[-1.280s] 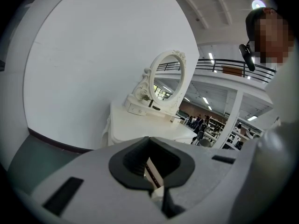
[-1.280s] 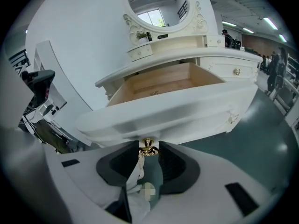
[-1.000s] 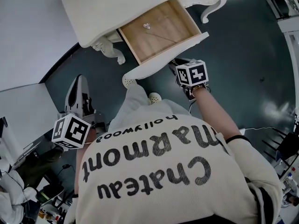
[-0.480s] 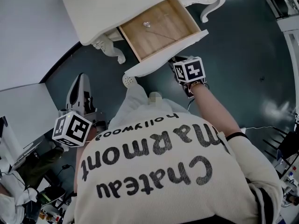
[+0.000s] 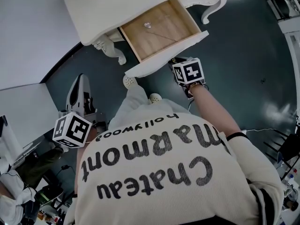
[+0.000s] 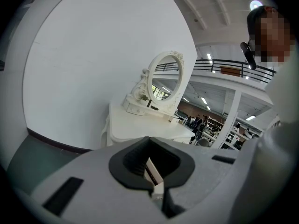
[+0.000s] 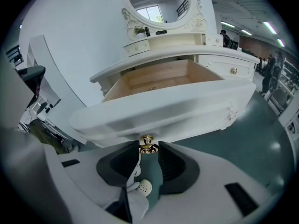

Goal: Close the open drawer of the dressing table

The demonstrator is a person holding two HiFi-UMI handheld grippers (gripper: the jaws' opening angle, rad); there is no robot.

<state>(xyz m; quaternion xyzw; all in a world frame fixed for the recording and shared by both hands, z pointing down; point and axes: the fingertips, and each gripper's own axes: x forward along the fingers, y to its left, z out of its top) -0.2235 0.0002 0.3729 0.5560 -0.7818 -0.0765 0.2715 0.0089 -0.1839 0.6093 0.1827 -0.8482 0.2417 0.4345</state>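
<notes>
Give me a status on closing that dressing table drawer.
Done: only the approach. The drawer stands pulled far out of the dressing table, with its wooden floor in full view. In hand: the right gripper has its jaws closed on the gold knob of the drawer front. Left: push the drawer all the way in, then let go.

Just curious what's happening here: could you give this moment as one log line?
drawer open | right gripper shut on knob | left gripper shut, empty
</notes>
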